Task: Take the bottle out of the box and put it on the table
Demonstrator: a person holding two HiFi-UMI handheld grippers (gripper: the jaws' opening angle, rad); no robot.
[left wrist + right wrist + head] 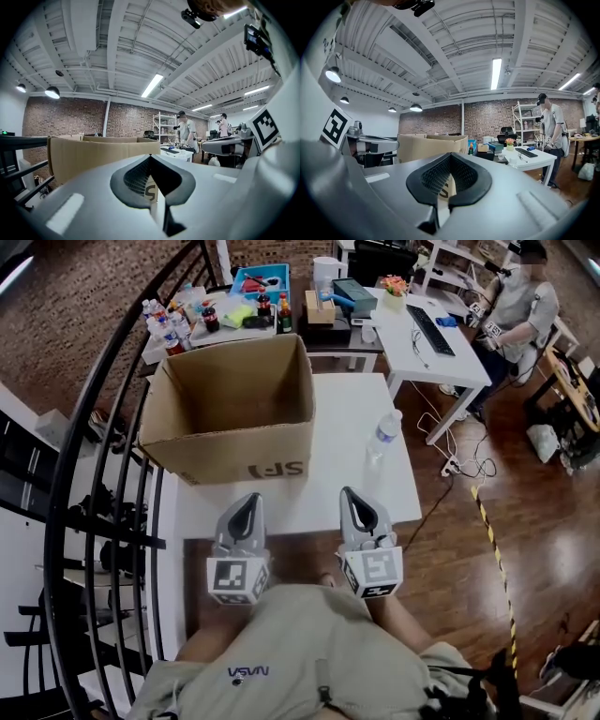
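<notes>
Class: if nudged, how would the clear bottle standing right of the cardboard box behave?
The bottle stands upright, tall and narrow, so a high push would probably tip it. Its round body would then likely roll on the white table. Clear plastic looks light, perhaps squashy.

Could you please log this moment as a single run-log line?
left gripper: shut, empty | right gripper: shut, empty | bottle: standing on table, right of box | box: open-topped, on table
</notes>
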